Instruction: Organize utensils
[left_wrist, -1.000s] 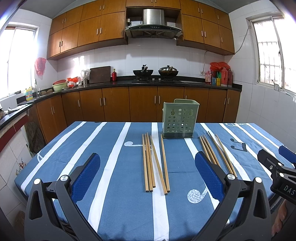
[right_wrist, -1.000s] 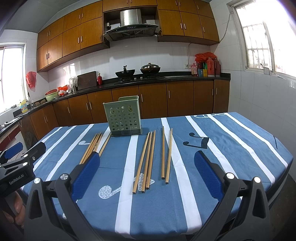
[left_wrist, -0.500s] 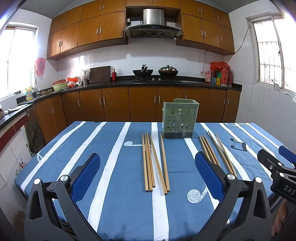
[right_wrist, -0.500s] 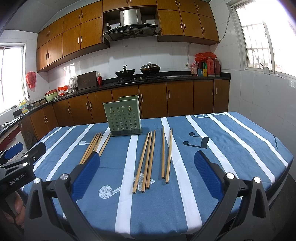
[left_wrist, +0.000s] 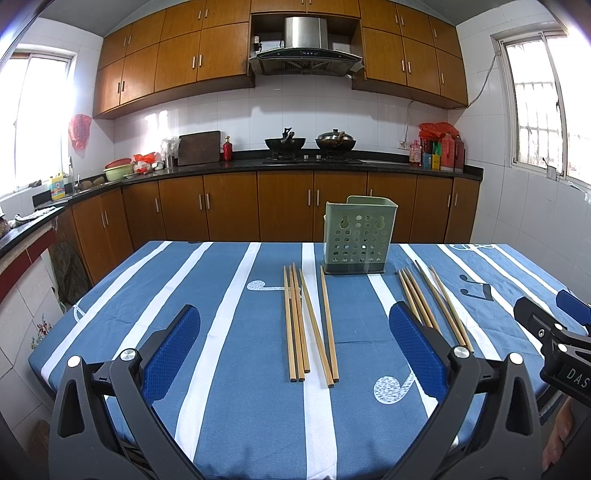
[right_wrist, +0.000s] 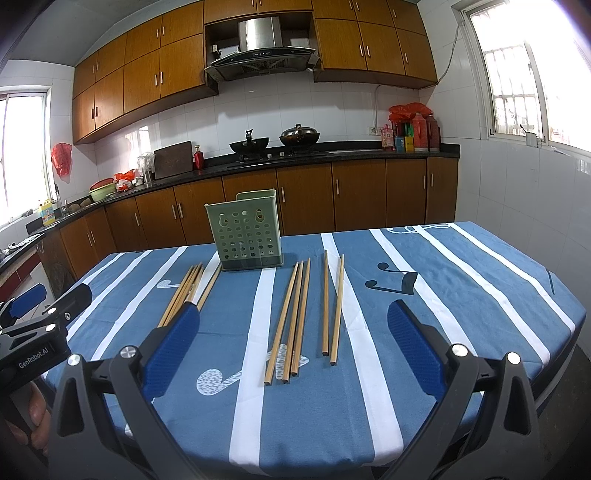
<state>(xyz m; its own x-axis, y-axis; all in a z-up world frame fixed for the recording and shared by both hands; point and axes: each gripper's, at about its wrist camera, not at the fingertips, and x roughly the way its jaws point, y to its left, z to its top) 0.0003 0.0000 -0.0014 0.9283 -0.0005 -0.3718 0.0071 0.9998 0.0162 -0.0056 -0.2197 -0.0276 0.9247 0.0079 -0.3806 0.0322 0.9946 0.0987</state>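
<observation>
Hovering low at the bottom of each frame, the left gripper and right gripper hold their jaws wide open and empty — probably poised to start picking. The chopsticks lie loose in small groups across the centre of the striped desk, with the green holder upright just behind them — likely where they go. Nothing blocks the way; pots and bottles stand far off on the kitchen worktop.

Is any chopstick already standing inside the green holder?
No, the green holder shows nothing above its rim, and all chopsticks lie flat on the tablecloth.
</observation>
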